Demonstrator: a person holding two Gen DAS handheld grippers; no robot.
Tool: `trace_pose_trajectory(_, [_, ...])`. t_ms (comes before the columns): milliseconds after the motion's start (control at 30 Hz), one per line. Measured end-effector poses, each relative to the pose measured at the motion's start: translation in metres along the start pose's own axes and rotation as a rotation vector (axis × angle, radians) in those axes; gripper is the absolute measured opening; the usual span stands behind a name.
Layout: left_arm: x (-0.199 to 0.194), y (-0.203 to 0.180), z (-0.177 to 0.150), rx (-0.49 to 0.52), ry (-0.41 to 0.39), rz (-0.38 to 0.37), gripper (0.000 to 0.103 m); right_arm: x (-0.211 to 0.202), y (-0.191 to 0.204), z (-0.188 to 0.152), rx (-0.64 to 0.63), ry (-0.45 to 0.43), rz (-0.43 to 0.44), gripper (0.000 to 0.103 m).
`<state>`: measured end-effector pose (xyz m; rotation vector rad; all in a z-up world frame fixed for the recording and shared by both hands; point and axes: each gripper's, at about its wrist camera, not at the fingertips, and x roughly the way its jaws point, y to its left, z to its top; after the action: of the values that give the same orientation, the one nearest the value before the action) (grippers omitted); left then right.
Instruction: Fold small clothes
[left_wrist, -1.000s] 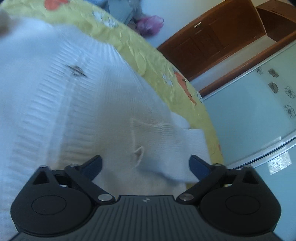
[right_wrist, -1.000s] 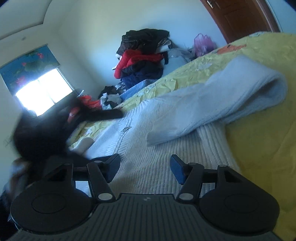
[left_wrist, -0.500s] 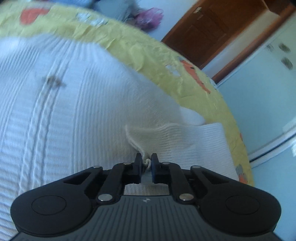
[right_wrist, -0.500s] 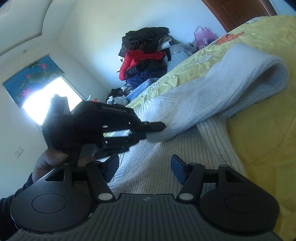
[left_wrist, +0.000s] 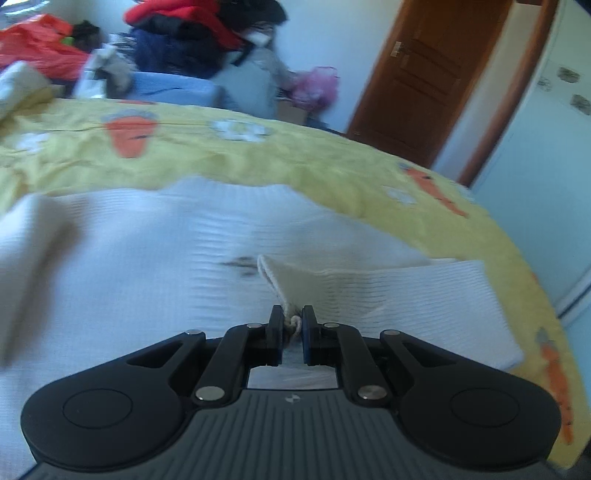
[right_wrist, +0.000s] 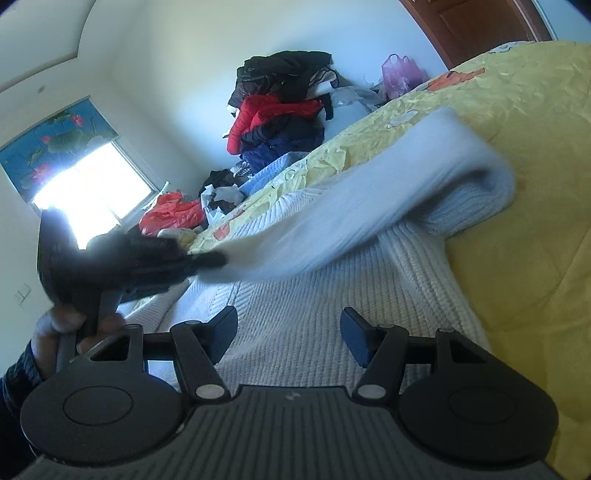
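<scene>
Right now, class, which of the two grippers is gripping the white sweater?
The left gripper: it is shut on the white sweater's cuff. The right gripper stands open, empty.

A home bedroom: yellow carrot-print bedspread (left_wrist: 295, 158), heaped clothes (right_wrist: 284, 110), wooden door (left_wrist: 424, 74).

- Left wrist view sits close over the white sweater (left_wrist: 147, 258), facing past its tongs toward the door (left_wrist: 424, 74)
- Right wrist view looks low across the same sweater (right_wrist: 314, 314) toward the window (right_wrist: 92, 181)
- Both share the clothes pile (left_wrist: 192, 40) (right_wrist: 280, 107) beyond the yellow bedspread (left_wrist: 258, 158)

Motion blur smears the left gripper (right_wrist: 207, 260) and lifted sleeve (right_wrist: 369, 210).
</scene>
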<state>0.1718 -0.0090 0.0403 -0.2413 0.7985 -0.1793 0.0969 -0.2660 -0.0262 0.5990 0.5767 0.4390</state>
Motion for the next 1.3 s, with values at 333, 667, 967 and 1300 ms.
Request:
trace_pose_trajectory(333, [-0.027, 0.069, -0.006, -0.059, -0.038, 0.119, 0.009, 0.003, 0.004, 0.000, -0.021, 0.007, -0.028, 0.066])
trace_pose_trajectory(667, [-0.041, 0.101, -0.009, -0.080, -0.051, 0.155, 0.009, 0.004, 0.003, 0.001, -0.035, 0.014, -0.042, 0.066])
trace_pose_trajectory(967, [-0.031, 0.108, -0.033, -0.072, -0.080, 0.171, 0.014, 0.005, 0.004, 0.002, -0.058, 0.026, -0.060, 0.066])
trace_pose_trajectory(1300, [-0.032, 0.107, -0.049, -0.058, -0.175, 0.167, 0.016, 0.056, 0.055, 0.084, -0.359, -0.032, -0.140, 0.088])
